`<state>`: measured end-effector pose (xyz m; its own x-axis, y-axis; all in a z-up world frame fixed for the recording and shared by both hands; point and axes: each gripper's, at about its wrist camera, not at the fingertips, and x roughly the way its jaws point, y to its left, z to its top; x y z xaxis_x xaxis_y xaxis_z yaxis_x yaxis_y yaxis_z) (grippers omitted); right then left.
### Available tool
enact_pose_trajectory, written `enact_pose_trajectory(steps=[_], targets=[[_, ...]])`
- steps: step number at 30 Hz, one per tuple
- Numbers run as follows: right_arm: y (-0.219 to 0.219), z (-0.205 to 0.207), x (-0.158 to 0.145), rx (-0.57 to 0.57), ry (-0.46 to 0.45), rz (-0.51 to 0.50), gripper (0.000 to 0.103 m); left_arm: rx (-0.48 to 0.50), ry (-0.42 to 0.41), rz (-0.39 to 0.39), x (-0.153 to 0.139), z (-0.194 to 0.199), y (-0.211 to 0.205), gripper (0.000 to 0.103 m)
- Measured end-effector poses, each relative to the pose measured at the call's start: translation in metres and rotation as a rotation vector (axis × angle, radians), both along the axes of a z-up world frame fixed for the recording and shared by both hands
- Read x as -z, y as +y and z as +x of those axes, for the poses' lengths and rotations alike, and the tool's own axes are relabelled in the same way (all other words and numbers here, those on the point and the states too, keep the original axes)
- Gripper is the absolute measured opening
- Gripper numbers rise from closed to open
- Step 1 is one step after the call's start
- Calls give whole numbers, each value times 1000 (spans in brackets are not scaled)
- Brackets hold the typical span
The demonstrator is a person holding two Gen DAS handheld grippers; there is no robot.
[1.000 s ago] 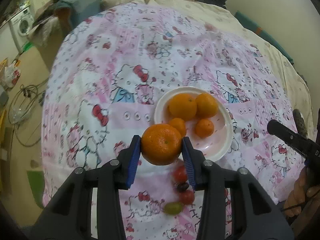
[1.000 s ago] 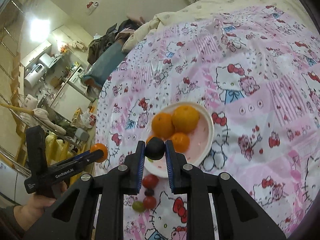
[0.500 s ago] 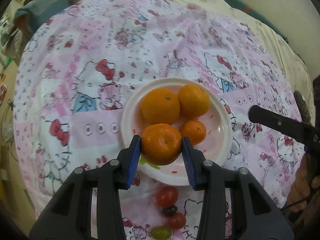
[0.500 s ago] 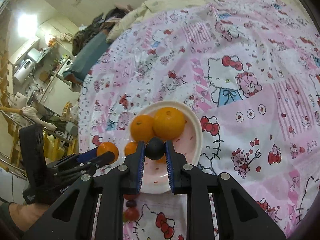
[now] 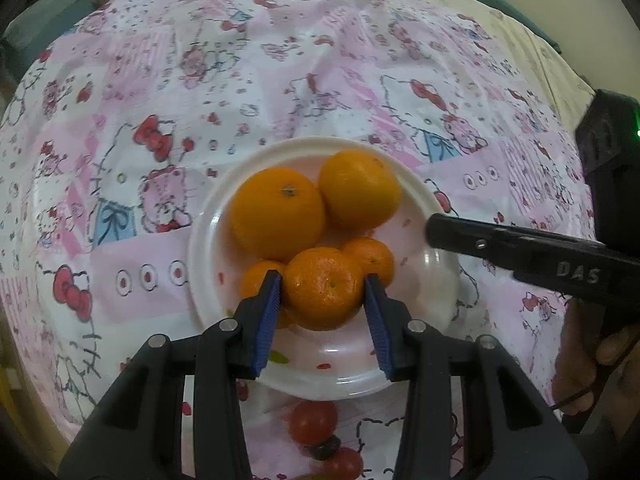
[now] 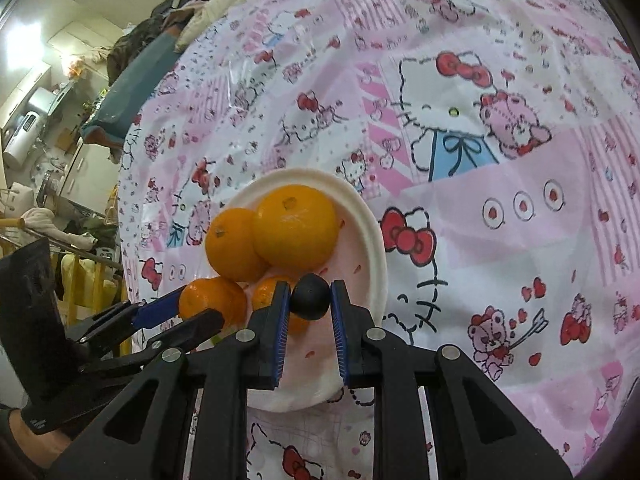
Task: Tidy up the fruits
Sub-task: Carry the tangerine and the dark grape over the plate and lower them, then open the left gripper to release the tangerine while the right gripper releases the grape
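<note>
My left gripper (image 5: 322, 290) is shut on a tangerine (image 5: 322, 286) and holds it over the near part of a white plate (image 5: 432, 324). The plate holds two large oranges (image 5: 278, 212) (image 5: 360, 188) and two small tangerines (image 5: 370, 258). My right gripper (image 6: 309, 300) is shut on a dark grape (image 6: 310, 296) above the plate's right side (image 6: 374, 240). The left gripper with its tangerine (image 6: 212, 302) also shows in the right wrist view. The right gripper's finger (image 5: 500, 244) reaches over the plate from the right in the left wrist view.
The plate sits on a pink Hello Kitty cloth (image 5: 200, 80) spread over a bed. Cherry tomatoes (image 5: 314, 422) and a dark grape (image 5: 326, 446) lie on the cloth just in front of the plate. A cluttered kitchen area (image 6: 48, 120) lies beyond the bed's left edge.
Both grippers have moved forward and down over the plate with their fruit held. The plate now looks much larger and closer in both views.
</note>
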<state>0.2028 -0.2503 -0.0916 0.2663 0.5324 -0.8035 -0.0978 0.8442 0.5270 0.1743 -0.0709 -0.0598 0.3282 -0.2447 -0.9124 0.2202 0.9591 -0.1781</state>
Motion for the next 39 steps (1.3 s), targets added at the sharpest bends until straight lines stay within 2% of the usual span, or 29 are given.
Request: enact_pose_trajectory(steps=[14, 15, 16, 18, 19, 21, 24, 28, 32, 35, 39], targets=[[-4, 1, 5, 27, 19, 37, 25, 37, -2, 33, 3, 3, -11, 40], [-3, 1, 5, 24, 18, 36, 25, 33, -1, 35, 3, 3, -11, 45], [-2, 1, 4, 20, 17, 35, 25, 29, -1, 36, 3, 3, -10, 58], [-1, 1, 4, 16, 19, 39, 25, 2, -18, 49, 1, 3, -7, 75], [-1, 1, 3, 16, 18, 37, 25, -4, -24, 51, 0, 3, -6, 78], [0, 2, 1, 21, 8, 17, 26, -13, -24, 53, 0, 4, -3, 78], [-2, 3, -2, 28, -4, -2, 39, -29, -24, 52, -1, 5, 2, 79], [-9, 3, -5, 49, -6, 11, 49, -66, -48, 58, -6, 2, 12, 78], [-10, 2, -16, 50, -38, 12, 51, -136, -66, 50, -11, -3, 28, 79], [-7, -2, -24, 44, -61, 8, 61, -177, -61, 39, -12, -7, 36, 78], [-3, -9, -34, 28, -96, -11, 65, -175, -68, 35, -16, -14, 37, 78]])
